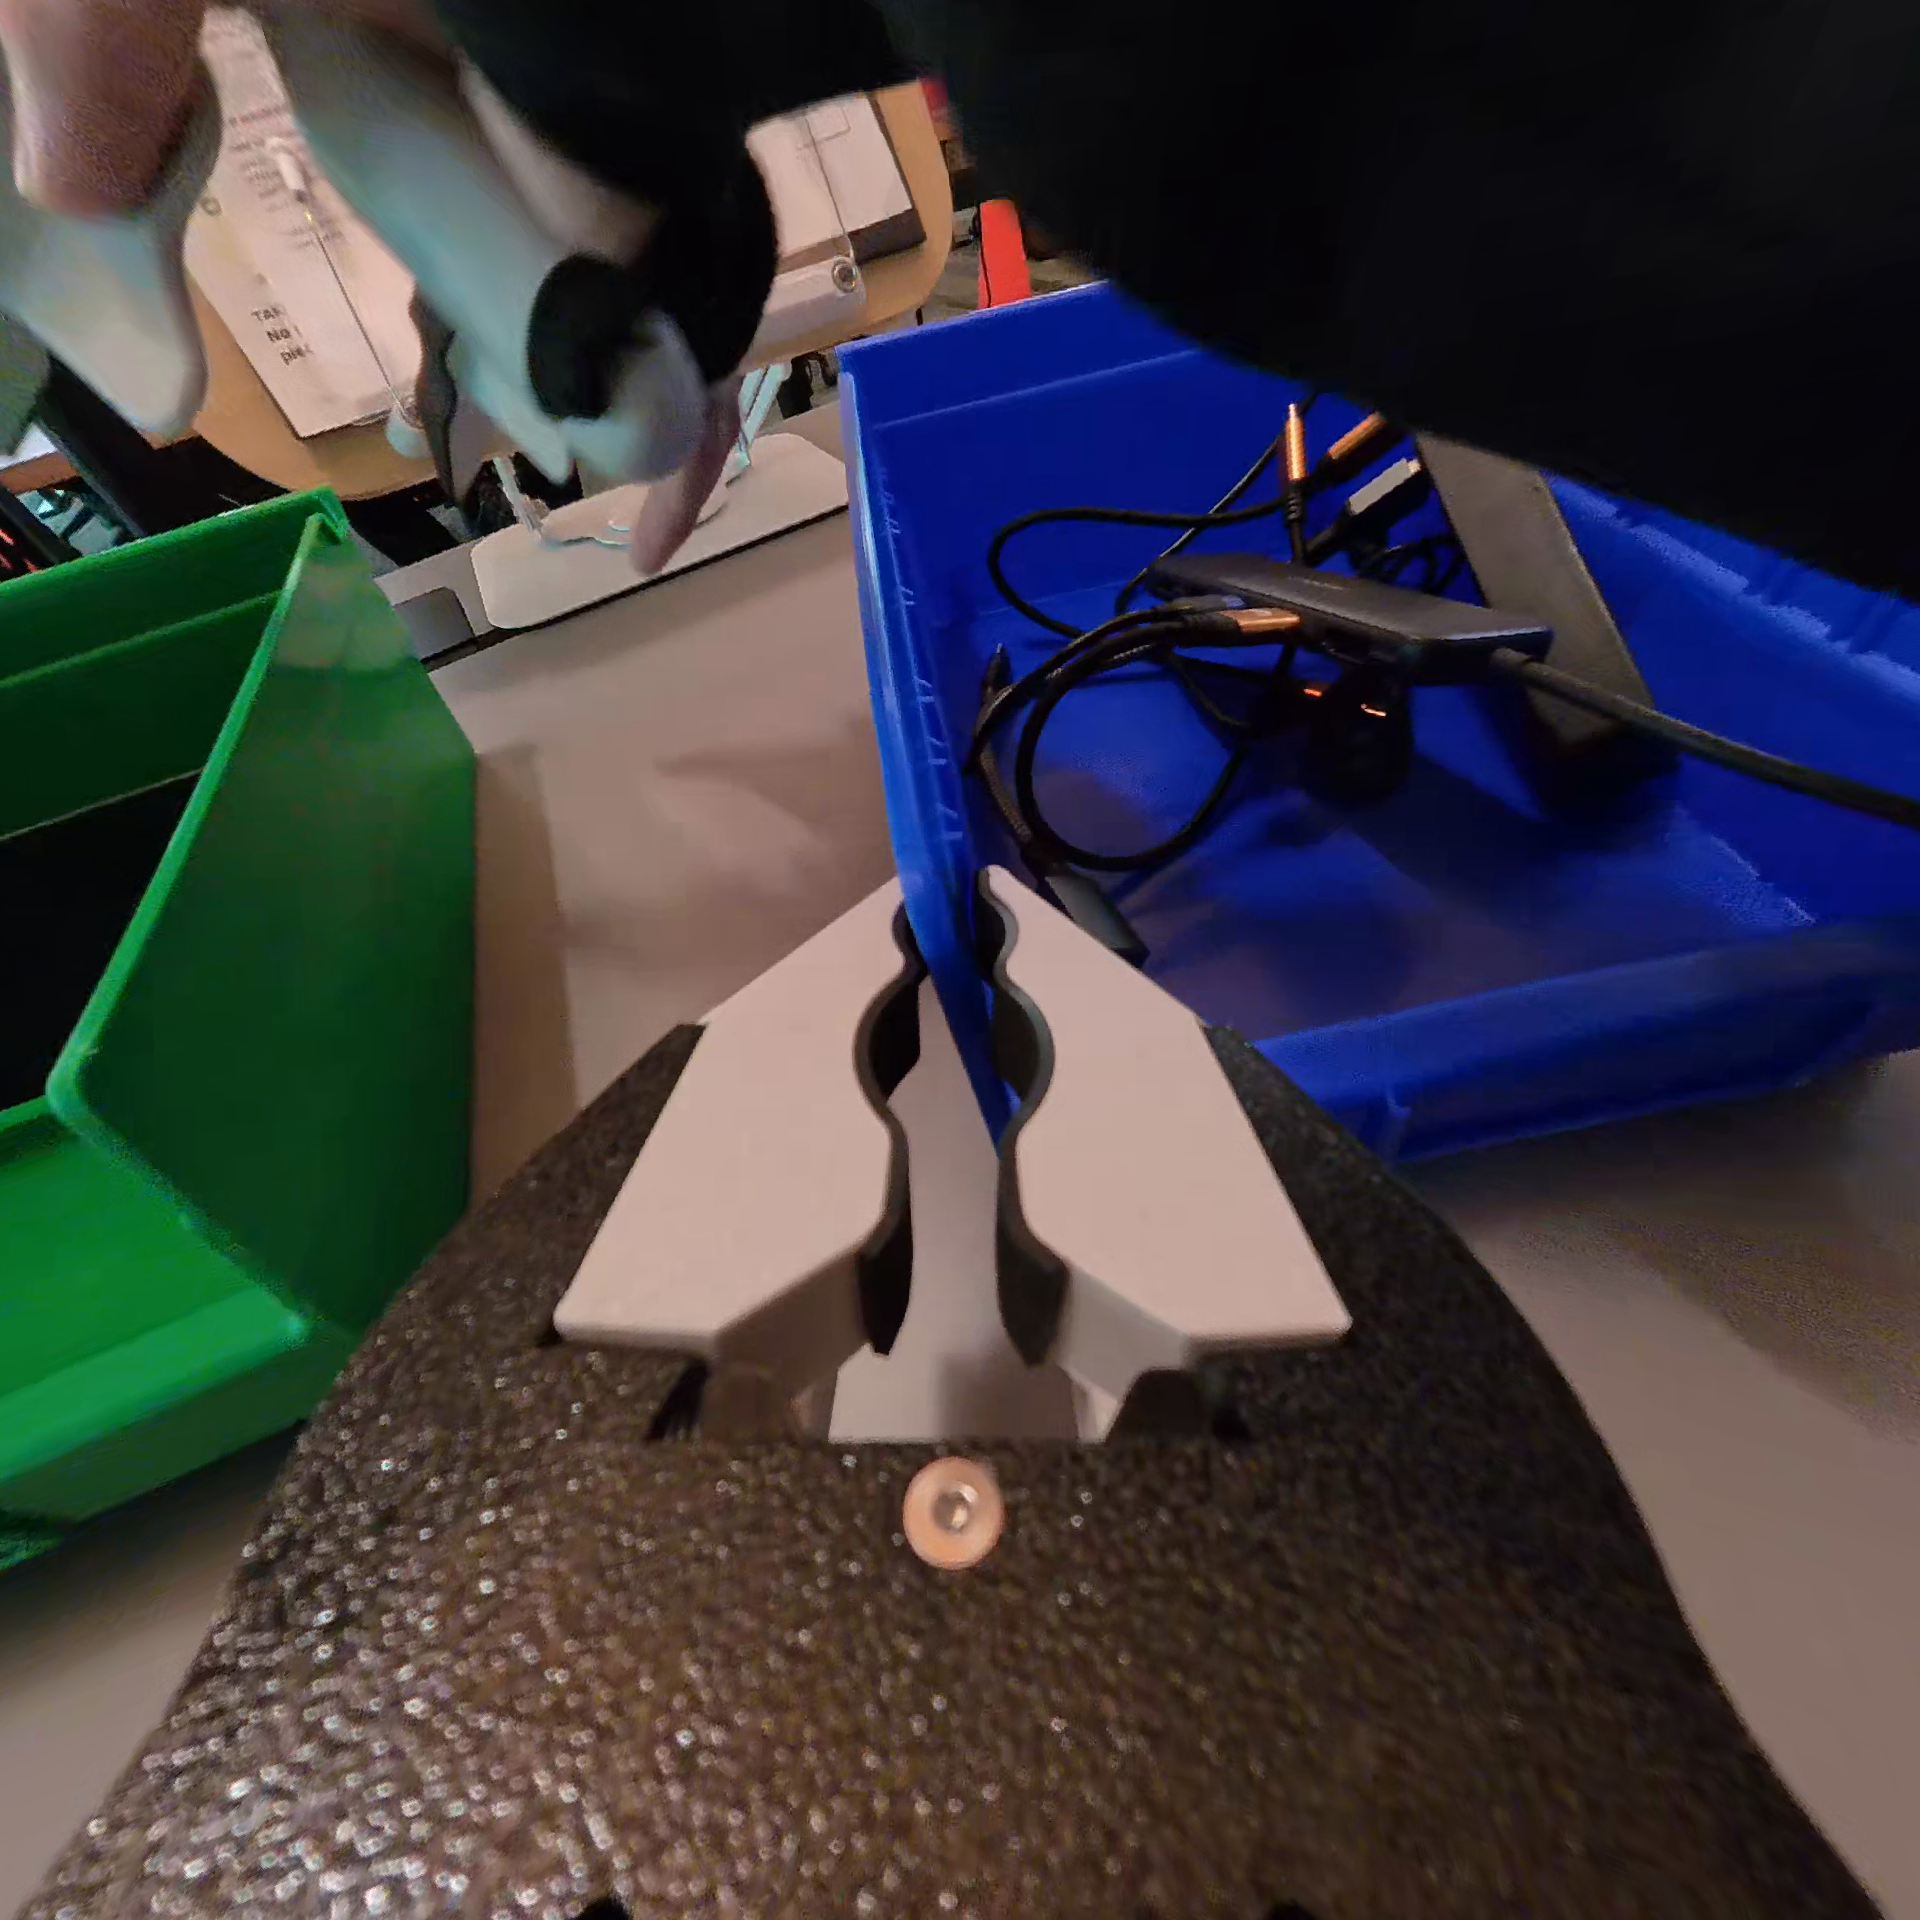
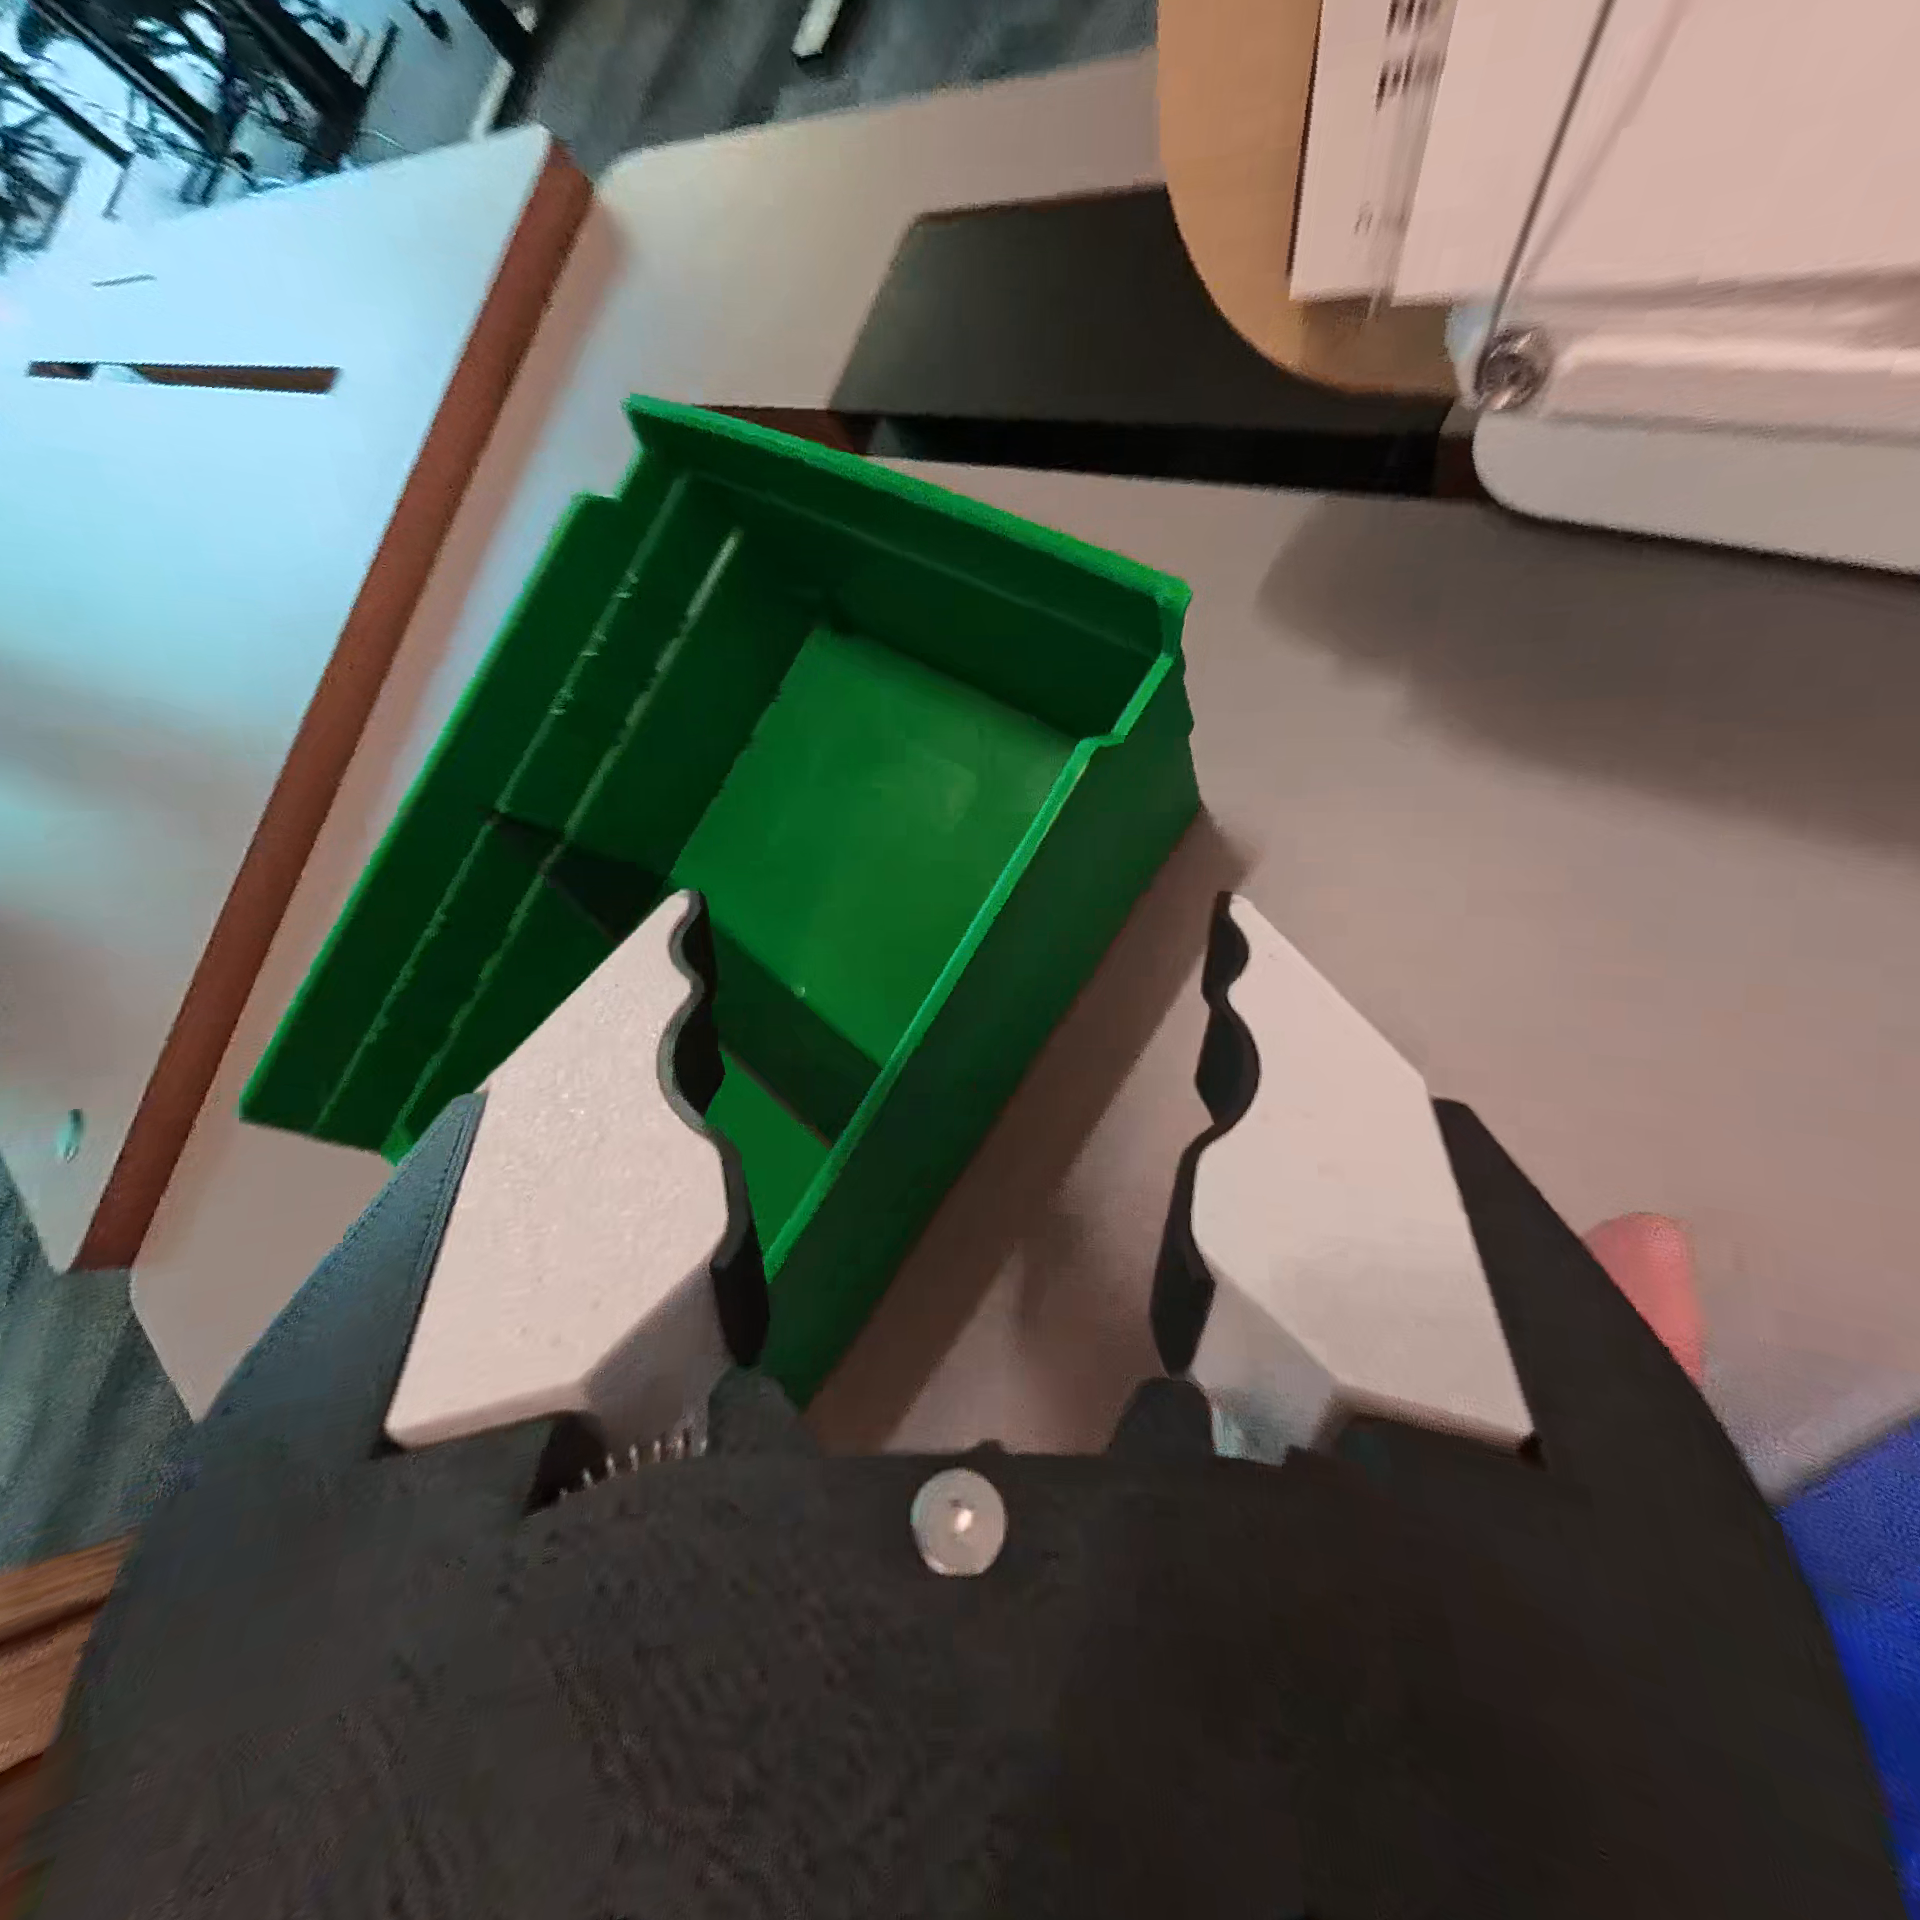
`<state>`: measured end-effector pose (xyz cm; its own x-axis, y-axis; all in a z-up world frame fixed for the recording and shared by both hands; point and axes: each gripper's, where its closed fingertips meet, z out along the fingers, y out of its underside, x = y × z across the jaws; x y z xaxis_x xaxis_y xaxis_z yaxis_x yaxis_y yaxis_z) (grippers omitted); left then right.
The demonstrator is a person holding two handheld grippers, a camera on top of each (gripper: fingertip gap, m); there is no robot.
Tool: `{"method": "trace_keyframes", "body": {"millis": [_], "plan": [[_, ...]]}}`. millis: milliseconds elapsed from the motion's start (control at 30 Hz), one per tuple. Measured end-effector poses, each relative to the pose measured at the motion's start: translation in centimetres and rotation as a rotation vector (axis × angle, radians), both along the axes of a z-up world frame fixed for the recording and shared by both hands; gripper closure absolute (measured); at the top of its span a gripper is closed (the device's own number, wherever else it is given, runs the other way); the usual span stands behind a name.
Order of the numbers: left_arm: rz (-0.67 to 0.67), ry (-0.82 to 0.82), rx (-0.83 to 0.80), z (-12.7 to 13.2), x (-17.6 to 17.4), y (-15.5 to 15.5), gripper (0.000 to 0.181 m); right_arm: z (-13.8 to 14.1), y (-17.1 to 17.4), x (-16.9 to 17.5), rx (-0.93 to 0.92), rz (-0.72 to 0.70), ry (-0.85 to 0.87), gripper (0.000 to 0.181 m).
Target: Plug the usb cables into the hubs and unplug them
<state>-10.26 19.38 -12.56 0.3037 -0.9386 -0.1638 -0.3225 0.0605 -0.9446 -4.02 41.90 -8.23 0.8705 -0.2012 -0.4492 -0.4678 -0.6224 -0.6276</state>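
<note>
Lying in the blue bin (image 1: 1558,1060), hub (image 1: 1351,613) and cables (image 1: 1091,748) were untouched. The left gripper (image 1: 951,914), nearly closed, held nothing; the right gripper (image 2: 961,925) was spread wide, empty. A hub should be steadied first.

Left gripper (image 1: 948,914) seemingly nearly closed, right gripper (image 2: 961,925) spread wide

Both bins look like smooth, fairly glossy molded plastic from my end, the green bin (image 2: 914,831) and the blue bin (image 1: 1558,1060). The table (image 2: 1558,831) is matt grey. My left gripper (image 1: 945,904) has a rough, sparkly black body with matt grey fingers (image 1: 790,1122). The hub (image 1: 1351,613) has a dark satin finish.
</note>
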Motion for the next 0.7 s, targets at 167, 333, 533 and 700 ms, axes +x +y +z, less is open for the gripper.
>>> {"method": "trace_keyframes", "body": {"millis": [167,333,533,700], "plan": [[-0.021,0.001,0.021,0.0,-0.1,0.5,0.177,-3.9,2.7,0.0,-0.11,-0.035,-0.093,0.107],[-0.024,0.005,0.062,0.1,-0.4,1.6,0.177,-8.1,3.8,-0.9,-0.219,-0.037,-0.098,0.116],[-0.031,0.002,0.065,0.1,-1.4,2.8,0.178,-9.9,4.9,-0.8,-0.208,-0.088,-0.083,0.121],[-0.052,-0.004,0.048,0.1,-1.8,3.2,0.178,-10.0,5.1,-0.8,-0.232,-0.127,-0.088,0.136]]}}
